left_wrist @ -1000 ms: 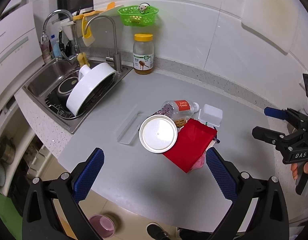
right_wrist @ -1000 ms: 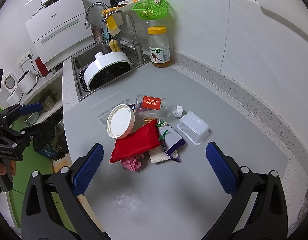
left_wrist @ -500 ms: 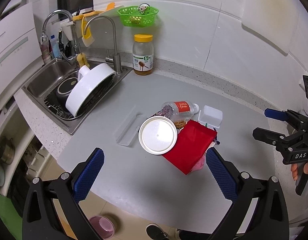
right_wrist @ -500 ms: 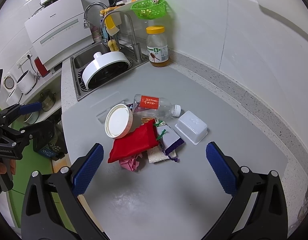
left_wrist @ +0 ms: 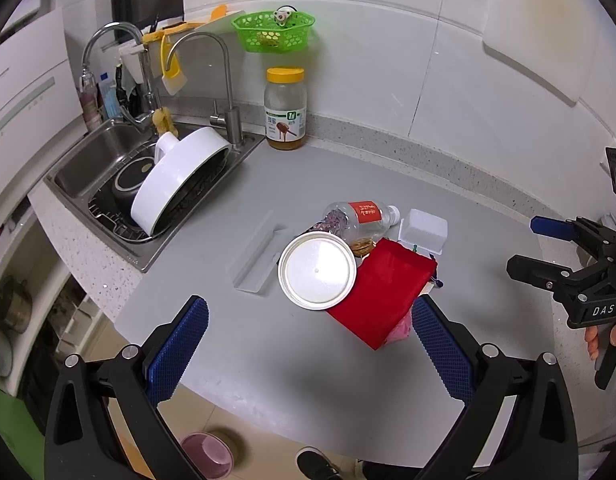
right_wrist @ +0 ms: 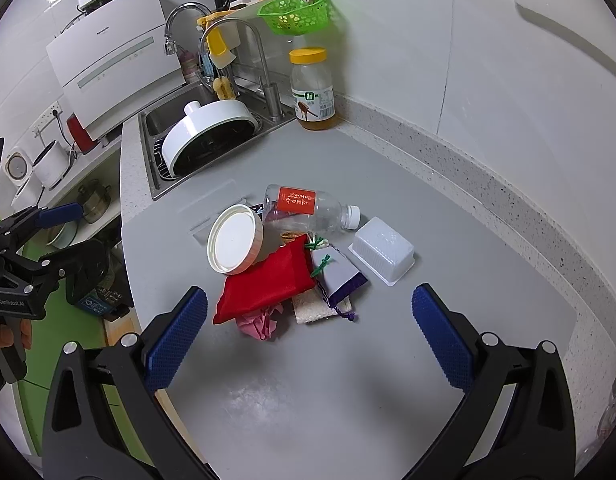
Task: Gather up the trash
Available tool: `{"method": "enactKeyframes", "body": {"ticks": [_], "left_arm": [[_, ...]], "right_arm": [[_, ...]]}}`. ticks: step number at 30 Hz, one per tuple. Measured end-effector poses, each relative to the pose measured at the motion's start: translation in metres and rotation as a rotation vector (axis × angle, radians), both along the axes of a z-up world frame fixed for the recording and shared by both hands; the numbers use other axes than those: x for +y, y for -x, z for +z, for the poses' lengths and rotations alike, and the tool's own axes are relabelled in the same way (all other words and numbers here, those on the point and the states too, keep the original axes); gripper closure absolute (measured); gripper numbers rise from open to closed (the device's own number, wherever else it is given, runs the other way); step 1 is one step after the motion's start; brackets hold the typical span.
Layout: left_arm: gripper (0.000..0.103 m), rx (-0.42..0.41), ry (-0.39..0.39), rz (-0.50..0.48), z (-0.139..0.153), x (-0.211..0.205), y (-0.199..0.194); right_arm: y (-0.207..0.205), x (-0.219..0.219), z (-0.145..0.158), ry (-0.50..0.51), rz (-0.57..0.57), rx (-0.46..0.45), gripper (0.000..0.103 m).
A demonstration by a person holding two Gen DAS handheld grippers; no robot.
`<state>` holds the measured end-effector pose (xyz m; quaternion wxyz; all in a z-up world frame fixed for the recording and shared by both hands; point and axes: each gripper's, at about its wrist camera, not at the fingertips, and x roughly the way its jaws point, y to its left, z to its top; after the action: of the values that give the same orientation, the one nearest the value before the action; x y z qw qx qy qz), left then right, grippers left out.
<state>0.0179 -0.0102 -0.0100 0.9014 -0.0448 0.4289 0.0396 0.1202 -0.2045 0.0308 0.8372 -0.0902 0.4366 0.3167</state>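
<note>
A pile of trash lies on the grey counter [right_wrist: 348,380]: a round white lid [right_wrist: 234,244], a red cloth pouch [right_wrist: 268,284], a clear plastic bottle [right_wrist: 308,210] with a red label, a white plastic tub [right_wrist: 382,256] upside down, a purple and white sachet [right_wrist: 338,276], a crumpled pink wrapper [right_wrist: 260,320]. The lid [left_wrist: 317,270], pouch [left_wrist: 384,290], bottle [left_wrist: 358,220] and tub [left_wrist: 423,230] also show in the left wrist view. My left gripper [left_wrist: 308,344] and my right gripper [right_wrist: 308,330] are both open and empty, hovering short of the pile.
A clear plastic tray [left_wrist: 258,258] lies left of the lid. A sink [left_wrist: 108,168] with a white pot lid [left_wrist: 180,180] sits at the left. A honey jar [left_wrist: 286,108] stands at the wall. A green basket [left_wrist: 274,32] hangs above. The counter edge drops to the floor at the front.
Both views have shifted slightly; the trash pile has drifted a little up and left in the right wrist view. Nothing on the counter has been touched.
</note>
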Motion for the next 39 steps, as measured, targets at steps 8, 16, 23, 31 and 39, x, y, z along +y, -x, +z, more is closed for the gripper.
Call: {"method": "enactKeyframes", "body": {"ticks": [8, 16, 23, 31, 39], "left_arm": [[0.006, 0.004, 0.003, 0.0, -0.001, 0.002, -0.002], [0.006, 0.015, 0.011, 0.007, -0.004, 0.004, -0.002], [0.006, 0.044, 0.025, 0.023, -0.018, 0.009, 0.001], [0.006, 0.074, 0.044, 0.05, -0.032, 0.021, 0.002], [0.006, 0.09, 0.071, 0.055, -0.043, 0.024, -0.001]], "right_arm": [[-0.002, 0.003, -0.004, 0.009, 0.0, 0.006, 0.003], [-0.015, 0.015, -0.025, 0.023, 0.013, 0.047, 0.003], [-0.035, 0.044, -0.063, 0.052, 0.05, 0.131, 0.003], [-0.048, 0.064, -0.099, 0.086, 0.067, 0.221, 0.031], [-0.048, 0.065, -0.102, 0.085, 0.074, 0.232, 0.086]]}}
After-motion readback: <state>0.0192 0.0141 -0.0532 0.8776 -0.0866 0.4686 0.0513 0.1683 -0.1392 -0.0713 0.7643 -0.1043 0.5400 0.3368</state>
